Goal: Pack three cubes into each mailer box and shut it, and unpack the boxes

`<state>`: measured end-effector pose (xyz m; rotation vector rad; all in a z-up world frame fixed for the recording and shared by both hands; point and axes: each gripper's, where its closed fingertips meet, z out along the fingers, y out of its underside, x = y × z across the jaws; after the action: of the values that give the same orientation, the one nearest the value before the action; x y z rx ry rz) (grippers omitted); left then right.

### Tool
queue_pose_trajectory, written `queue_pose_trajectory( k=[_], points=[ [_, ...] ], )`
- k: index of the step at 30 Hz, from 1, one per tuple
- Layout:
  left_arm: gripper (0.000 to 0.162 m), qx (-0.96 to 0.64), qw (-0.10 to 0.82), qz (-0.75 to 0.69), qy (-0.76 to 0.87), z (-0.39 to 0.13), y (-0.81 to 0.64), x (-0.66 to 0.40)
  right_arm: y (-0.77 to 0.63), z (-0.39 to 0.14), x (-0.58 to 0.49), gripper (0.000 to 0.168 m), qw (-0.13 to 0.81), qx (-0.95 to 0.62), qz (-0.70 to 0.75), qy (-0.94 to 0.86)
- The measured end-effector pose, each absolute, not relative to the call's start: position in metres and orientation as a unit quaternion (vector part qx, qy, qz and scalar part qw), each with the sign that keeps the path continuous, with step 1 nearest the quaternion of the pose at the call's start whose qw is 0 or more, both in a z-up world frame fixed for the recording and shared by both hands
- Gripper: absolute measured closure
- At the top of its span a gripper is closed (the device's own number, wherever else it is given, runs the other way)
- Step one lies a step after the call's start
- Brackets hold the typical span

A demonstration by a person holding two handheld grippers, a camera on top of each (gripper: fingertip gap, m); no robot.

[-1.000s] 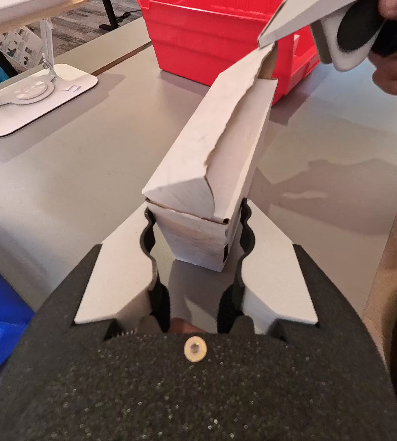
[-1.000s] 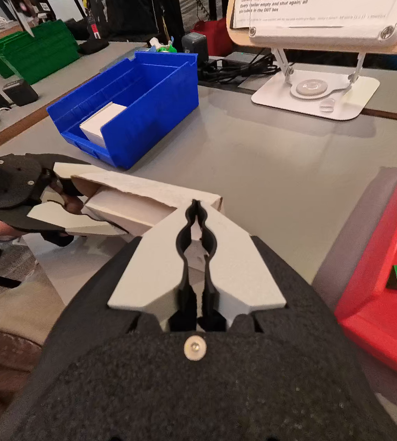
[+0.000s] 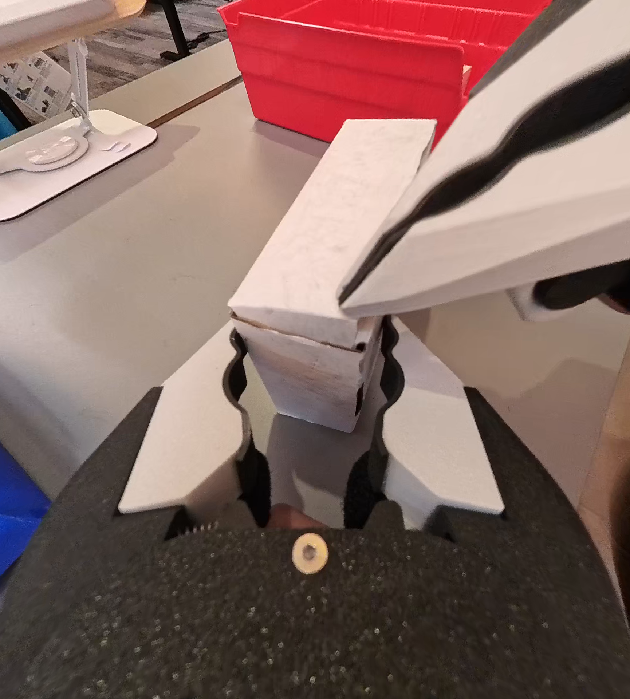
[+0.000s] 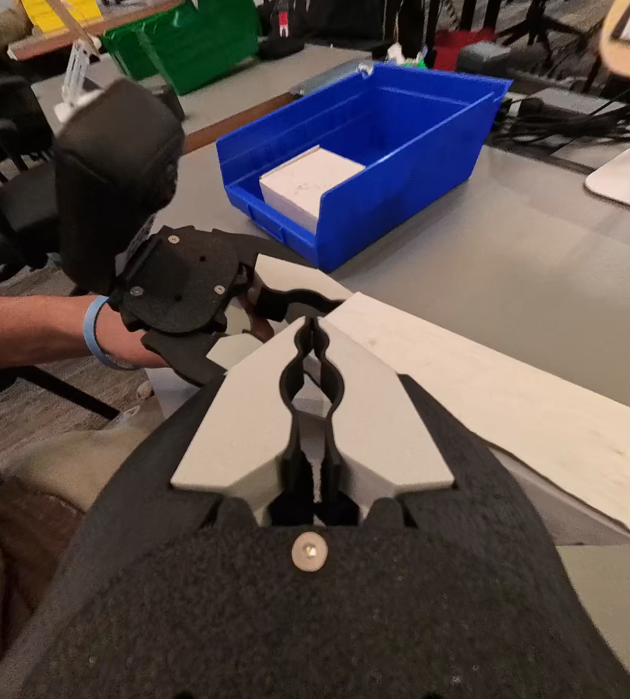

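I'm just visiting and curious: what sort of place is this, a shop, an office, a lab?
Probably a lab or workshop. Plastic sorting bins, blue and red, stand on a grey table, with tangled cables behind.

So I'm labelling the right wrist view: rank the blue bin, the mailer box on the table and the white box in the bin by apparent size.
1. mailer box, though nearness inflates it
2. blue bin, arguably comparable
3. white box, clearly smallest
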<state>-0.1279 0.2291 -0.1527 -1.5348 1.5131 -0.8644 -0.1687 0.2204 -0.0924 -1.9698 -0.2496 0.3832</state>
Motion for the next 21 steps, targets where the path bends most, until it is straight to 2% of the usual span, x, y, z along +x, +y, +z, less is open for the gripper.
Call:
queue_pose_trajectory(
  k=[6,21],
  points=[
    [0.093,-0.604,0.398,-0.344,0.599,-0.153,0.229,-0.128,0.219,-0.11,-0.169,0.168,0.519,-0.837,0.134,-0.11],
    [0.094,-0.607,0.393,-0.347,0.597,-0.154,0.228,-0.128,0.202,-0.105,-0.127,0.168,0.523,-0.843,0.082,-0.095]
  ],
)
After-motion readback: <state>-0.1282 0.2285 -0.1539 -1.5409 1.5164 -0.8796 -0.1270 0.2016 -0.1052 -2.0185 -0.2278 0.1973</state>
